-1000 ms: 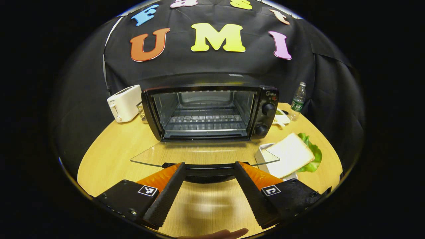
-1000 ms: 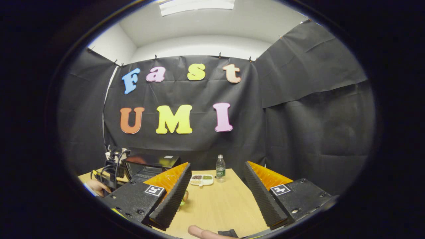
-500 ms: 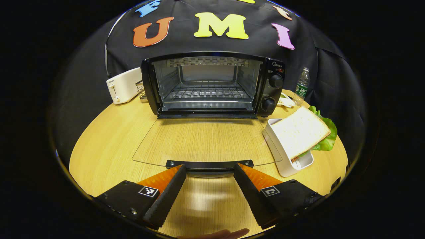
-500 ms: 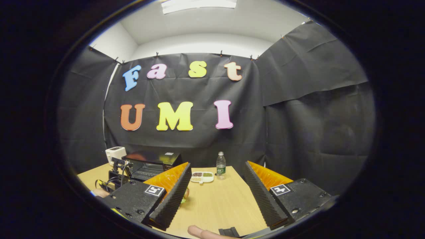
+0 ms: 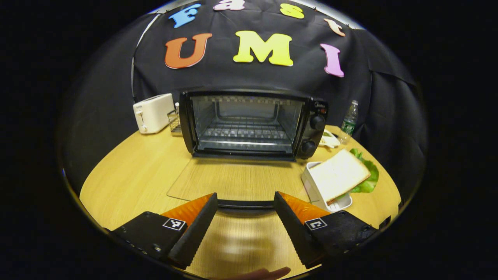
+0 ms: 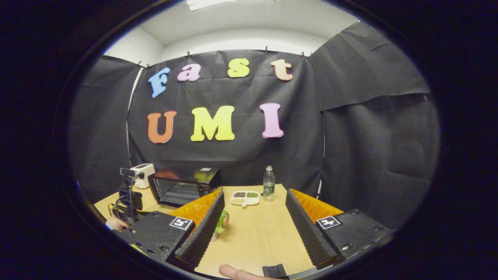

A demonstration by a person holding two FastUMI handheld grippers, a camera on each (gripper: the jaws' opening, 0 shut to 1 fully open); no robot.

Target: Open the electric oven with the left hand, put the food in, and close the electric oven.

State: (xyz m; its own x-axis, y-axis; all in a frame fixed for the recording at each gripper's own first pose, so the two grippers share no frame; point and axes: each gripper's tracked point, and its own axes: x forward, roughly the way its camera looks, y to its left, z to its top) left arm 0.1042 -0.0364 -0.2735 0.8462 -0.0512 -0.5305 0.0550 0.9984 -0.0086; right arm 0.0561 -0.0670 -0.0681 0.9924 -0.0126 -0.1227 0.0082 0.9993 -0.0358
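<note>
The black electric oven (image 5: 249,120) stands at the middle back of the table, its glass door (image 5: 233,179) folded down flat and its rack bare. My left gripper (image 5: 245,196) is open, its fingertips on either side of the door's dark handle (image 5: 245,203) without pressing on it. The food, a bread slice (image 5: 338,177) on lettuce, lies in a white tray (image 5: 309,182) right of the door. My right gripper (image 6: 255,194) hangs open over the table's right part, with nothing between its fingers. From there the oven (image 6: 183,186) is far left, and the left gripper (image 6: 126,194) is in front of it.
A white toaster (image 5: 153,112) and a small wire rack (image 5: 174,121) stand left of the oven. A water bottle (image 5: 349,121) and a small divided dish (image 6: 245,197) sit at the back right. Black cloth walls close the booth behind and to the right.
The oven door went from nearly level with my left gripper to lying flat. The left gripper has since backed off a little. The right gripper's view tipped down and shows more of the table.
</note>
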